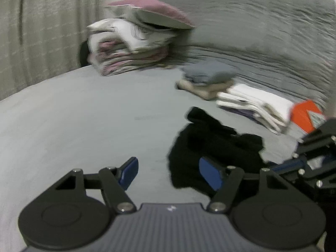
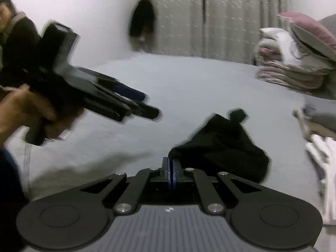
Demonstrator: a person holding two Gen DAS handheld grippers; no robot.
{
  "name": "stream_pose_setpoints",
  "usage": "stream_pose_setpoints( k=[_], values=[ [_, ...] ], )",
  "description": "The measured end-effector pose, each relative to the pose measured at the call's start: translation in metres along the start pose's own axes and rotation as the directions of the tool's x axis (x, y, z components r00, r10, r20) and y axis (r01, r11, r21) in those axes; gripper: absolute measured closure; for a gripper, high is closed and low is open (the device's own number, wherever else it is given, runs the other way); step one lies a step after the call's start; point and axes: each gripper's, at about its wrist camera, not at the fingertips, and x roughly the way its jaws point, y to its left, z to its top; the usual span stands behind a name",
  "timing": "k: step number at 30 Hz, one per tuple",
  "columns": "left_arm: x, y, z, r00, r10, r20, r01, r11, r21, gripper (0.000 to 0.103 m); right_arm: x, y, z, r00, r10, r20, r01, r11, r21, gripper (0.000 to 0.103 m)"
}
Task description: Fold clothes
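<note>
A black garment (image 1: 214,147) is seen lying crumpled on the grey bed (image 1: 84,115), near a row of folded piles: a grey and beige stack (image 1: 208,79) and a white stack (image 1: 256,107), with a taller pink and white stack (image 1: 130,50) further back. The right claw (image 2: 170,168) is pressed together at the near corner of the black garment, and a pinch of the cloth appears to be caught between its blue pads (the blur leaves this short of certain). The left claw (image 1: 168,174) is held apart above the bed, empty, just beside the garment's edge. The step in hand is judged to be the taking up of this garment by its edges; a second corner would need to be caught by the left claw so that the cloth can be spread flat. No brand or writing can be read; only a small pale mark is made out on each claw's body.
</note>
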Motion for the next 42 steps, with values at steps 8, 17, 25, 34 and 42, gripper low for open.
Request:
stream_pose_setpoints(
  k=[8, 17, 25, 34, 42],
  values=[
    [0.01, -0.011, 0.002, 0.979, -0.199, -0.031, 0.196, 0.977, -0.088, 0.038, 0.015, 0.045, -0.018, 1.0, -0.004, -0.025, 0.0, 0.986, -0.169, 0.098],
    [0.034, -0.026, -0.007, 0.97, -0.194, -0.15, 0.177, 0.977, -0.117, 0.062, -0.023, 0.031, -0.035, 0.986, -0.157, -0.053, 0.147, 0.978, -0.15, 0.054],
    [0.02, -0.006, -0.003, 0.98, -0.195, -0.047, 0.173, 0.942, -0.288, 0.098, -0.059, -0.053, -0.06, 0.934, -0.248, -0.257, 0.307, 0.925, 0.222, 0.053],
    [-0.019, 0.031, -0.002, 0.976, -0.165, 0.142, 0.215, 0.837, -0.503, 0.098, -0.065, -0.048, -0.058, 0.957, -0.23, -0.174, 0.264, 0.942, 0.207, 0.091],
    [-0.112, 0.044, 0.013, 0.925, -0.018, 0.379, 0.259, 0.76, -0.596, 0.098, -0.089, -0.051, -0.022, 0.95, -0.307, 0.05, 0.297, 0.943, 0.148, 0.096]
  ],
)
